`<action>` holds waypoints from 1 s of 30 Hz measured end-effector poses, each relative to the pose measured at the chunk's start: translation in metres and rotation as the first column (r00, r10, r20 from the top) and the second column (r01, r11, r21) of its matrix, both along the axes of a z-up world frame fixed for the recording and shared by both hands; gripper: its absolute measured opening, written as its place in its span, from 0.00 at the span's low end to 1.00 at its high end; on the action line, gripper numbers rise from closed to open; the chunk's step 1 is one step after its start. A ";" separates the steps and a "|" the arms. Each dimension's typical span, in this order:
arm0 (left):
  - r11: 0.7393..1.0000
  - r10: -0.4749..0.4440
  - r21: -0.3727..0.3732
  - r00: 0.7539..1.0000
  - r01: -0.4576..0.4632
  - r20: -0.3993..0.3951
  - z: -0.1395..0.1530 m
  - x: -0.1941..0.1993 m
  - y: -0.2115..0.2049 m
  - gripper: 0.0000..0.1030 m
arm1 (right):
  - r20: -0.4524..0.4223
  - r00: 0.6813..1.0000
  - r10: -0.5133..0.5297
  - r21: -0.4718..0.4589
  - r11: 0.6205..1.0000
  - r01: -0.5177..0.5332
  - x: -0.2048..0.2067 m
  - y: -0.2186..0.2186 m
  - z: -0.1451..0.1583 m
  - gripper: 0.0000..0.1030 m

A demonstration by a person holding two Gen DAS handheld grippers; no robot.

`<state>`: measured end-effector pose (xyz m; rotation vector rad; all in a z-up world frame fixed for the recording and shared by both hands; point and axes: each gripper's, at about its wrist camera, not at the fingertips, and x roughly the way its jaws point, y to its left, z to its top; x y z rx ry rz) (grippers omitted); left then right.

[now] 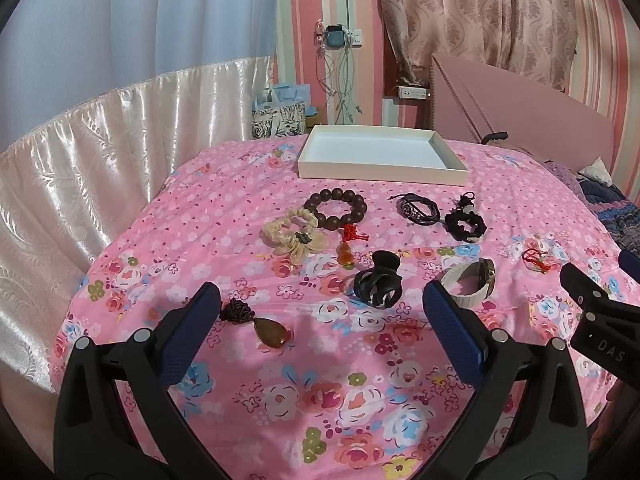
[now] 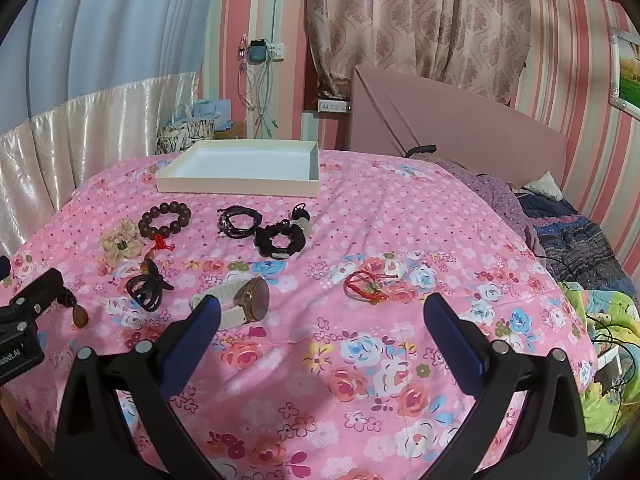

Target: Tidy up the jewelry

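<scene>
Nearest, the pendant lies just beside the left gripper, the watch beside the right gripper; both grippers gape wide, empty.

The bedspread is matt printed cloth. The white tray looks like smooth matt card. The bead bracelet seems polished wood, the hair claw glossy black plastic, and the far-left curtain shiny satin.

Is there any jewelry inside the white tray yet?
No, the white tray shows only its bare floor, while pieces like the wooden bead bracelet lie on the bedspread in front of it.
</scene>
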<state>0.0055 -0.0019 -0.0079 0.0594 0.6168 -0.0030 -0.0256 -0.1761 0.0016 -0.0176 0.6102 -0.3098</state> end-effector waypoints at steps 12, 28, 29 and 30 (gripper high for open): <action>1.000 0.004 0.007 1.000 -0.004 0.001 -0.002 0.004 -0.001 0.97 | -0.003 1.000 0.002 -0.003 1.000 -0.002 0.001 0.000 -0.002 0.98; 1.000 0.004 0.005 1.000 -0.004 -0.001 -0.002 0.004 0.002 0.97 | -0.009 1.000 0.001 -0.002 1.000 -0.001 0.003 0.000 -0.006 0.98; 1.000 0.003 0.005 1.000 -0.003 -0.001 -0.002 0.005 0.002 0.97 | -0.010 1.000 0.001 -0.002 1.000 -0.001 0.003 0.000 -0.006 0.98; 1.000 0.003 0.005 1.000 -0.003 -0.001 -0.001 0.004 0.002 0.97 | -0.011 1.000 0.001 -0.003 1.000 -0.001 0.003 0.000 -0.006 0.98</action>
